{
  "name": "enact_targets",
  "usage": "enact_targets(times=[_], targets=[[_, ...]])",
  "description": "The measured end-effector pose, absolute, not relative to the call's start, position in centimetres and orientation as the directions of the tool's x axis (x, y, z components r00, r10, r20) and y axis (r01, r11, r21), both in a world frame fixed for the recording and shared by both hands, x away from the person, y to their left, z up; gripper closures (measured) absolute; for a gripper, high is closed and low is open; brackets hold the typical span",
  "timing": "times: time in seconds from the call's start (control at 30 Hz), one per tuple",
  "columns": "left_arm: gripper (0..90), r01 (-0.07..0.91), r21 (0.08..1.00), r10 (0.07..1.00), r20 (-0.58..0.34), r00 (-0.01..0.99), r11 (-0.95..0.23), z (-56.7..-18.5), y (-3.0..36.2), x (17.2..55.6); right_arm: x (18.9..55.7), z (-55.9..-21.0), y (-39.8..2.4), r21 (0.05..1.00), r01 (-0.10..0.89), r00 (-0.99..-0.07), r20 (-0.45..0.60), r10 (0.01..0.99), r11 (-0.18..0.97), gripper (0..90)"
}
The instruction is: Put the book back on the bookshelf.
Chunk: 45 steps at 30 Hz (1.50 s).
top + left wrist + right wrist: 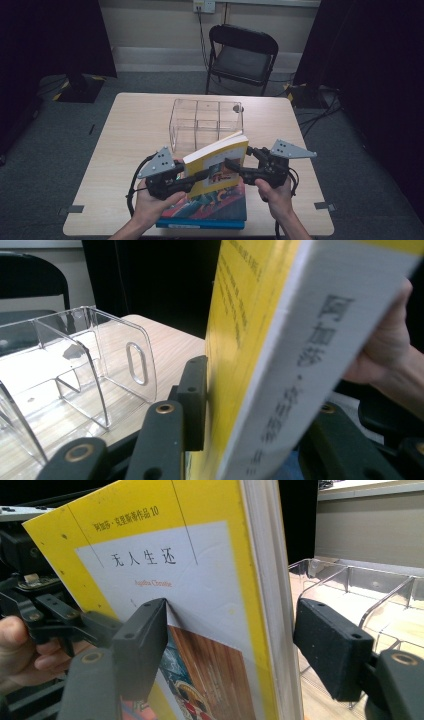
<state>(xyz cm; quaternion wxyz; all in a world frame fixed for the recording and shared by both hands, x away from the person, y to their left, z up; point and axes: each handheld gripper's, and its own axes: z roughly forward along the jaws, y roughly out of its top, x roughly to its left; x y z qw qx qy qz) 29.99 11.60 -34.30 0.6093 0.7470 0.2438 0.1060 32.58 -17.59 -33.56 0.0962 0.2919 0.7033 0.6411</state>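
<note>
I am mid-way through standing the yellow book [216, 167] up so it can go into the clear organiser [206, 120] at the centre of the high view. The book sits tilted just below centre in that view, lifted off the blue book [207, 212] that lies flat at the table's [130, 135] near edge. My left gripper [197, 176] has its jaws narrowed onto the yellow book near the spine; in the left gripper view a black pad presses flat against the yellow cover at centre frame, so I judge that this side carries it. My right gripper [239, 159] straddles the page edge with its jaws spread: in the right gripper view the left pad touches the front cover, while the right pad stands clear of the pages with a gap between. Next I judge that I must carry the book up-frame toward the organiser, bring it upright, and line its lower edge with one compartment, keeping the right gripper's jaws loose as a guide.
</note>
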Motion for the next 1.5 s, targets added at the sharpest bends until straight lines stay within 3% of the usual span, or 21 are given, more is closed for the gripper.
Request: enact_targets(times=[0.4,0.53,0.63,0.73,1.5], targets=[[65.0,0.186,0.975,0.529,-0.094,0.843,-0.125,-32.4,10.4,30.1,32.6,-33.5,-18.0,0.956,0.293,-0.814,0.245,0.527,0.009,36.7],[68.6,0.157,0.978,0.527,-0.063,0.847,-0.135,-32.7,10.0,30.2,32.6,-33.6,-18.1,0.955,0.297,-0.811,0.248,0.53,0.006,39.5],[70.5,0.182,0.977,0.514,-0.101,0.852,-0.111,-33.0,10.0,30.4,32.7,-33.6,-18.1,0.956,0.294,-0.812,0.244,0.53,0.011,39.5],[73.6,0.156,0.976,0.538,-0.052,0.841,-0.149,-32.7,10.0,30.6,32.8,-33.6,-18.1,0.955,0.298,-0.812,0.248,0.528,0.009,40.2],[75.8,0.235,0.97,0.633,-0.145,0.761,-0.06,-31.7,13.0,32.7,33.8,-37.0,-21.0,0.92,0.389,-0.742,0.281,0.609,0.05,34.1]])
